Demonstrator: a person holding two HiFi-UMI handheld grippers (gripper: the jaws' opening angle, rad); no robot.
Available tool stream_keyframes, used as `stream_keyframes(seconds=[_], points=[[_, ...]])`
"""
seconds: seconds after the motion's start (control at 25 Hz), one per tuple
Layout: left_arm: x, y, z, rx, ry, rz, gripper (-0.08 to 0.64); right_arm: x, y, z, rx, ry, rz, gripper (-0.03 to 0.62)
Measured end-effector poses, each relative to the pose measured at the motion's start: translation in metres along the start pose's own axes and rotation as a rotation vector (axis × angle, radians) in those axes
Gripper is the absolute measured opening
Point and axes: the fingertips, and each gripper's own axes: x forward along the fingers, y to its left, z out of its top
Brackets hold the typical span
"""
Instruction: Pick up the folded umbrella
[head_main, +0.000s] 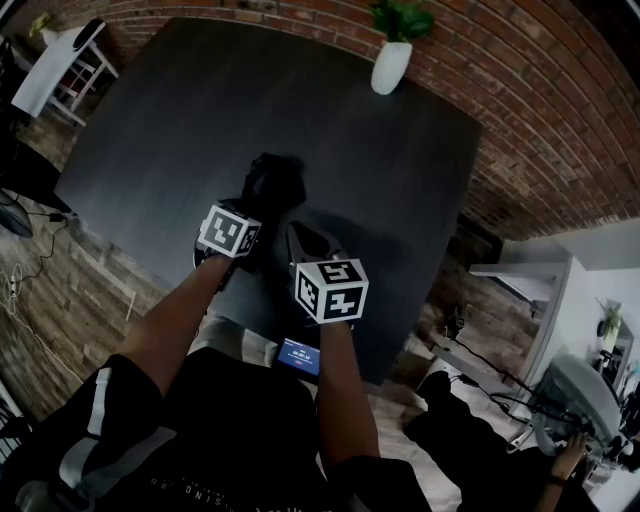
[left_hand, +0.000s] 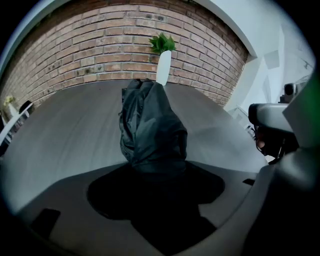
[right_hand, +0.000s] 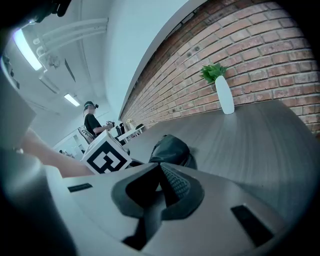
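Observation:
The folded umbrella (head_main: 275, 182) is a bundle of black fabric over the dark table (head_main: 170, 140). My left gripper (head_main: 254, 216) is shut on its near end; in the left gripper view the umbrella (left_hand: 150, 127) rises straight out of the dark jaw opening of the left gripper (left_hand: 152, 170), which hides the fingers. My right gripper (head_main: 308, 242) hovers just to the right of it, apart from the fabric. In the right gripper view the right gripper (right_hand: 161, 176) has its jaws shut with nothing between them, and the umbrella (right_hand: 170, 149) lies beyond them.
A white vase with a green plant (head_main: 391, 62) stands at the table's far edge against the brick wall (head_main: 520, 90). A white shelf (head_main: 60, 65) is at the far left. A small lit screen (head_main: 300, 355) sits by the table's near edge.

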Motion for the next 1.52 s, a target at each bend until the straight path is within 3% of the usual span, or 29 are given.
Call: stream_keyframes(seconds=[0.76,1.24,1.52], points=[[-0.005,0.003,0.001,-0.038,-0.067,-0.024,0.287,-0.016,0.004,-0.006,0.006,-0.010,-0.033,0.011],[-0.015,-0.001,-0.013,-0.037,-0.083,-0.095,0.285,-0.020,0.006,-0.009,0.004,-0.010,-0.052,0.011],[-0.035,0.000,-0.015,-0.059,-0.152,-0.127,0.285,-0.020,0.015,-0.008,-0.015,-0.006,-0.045,0.011]])
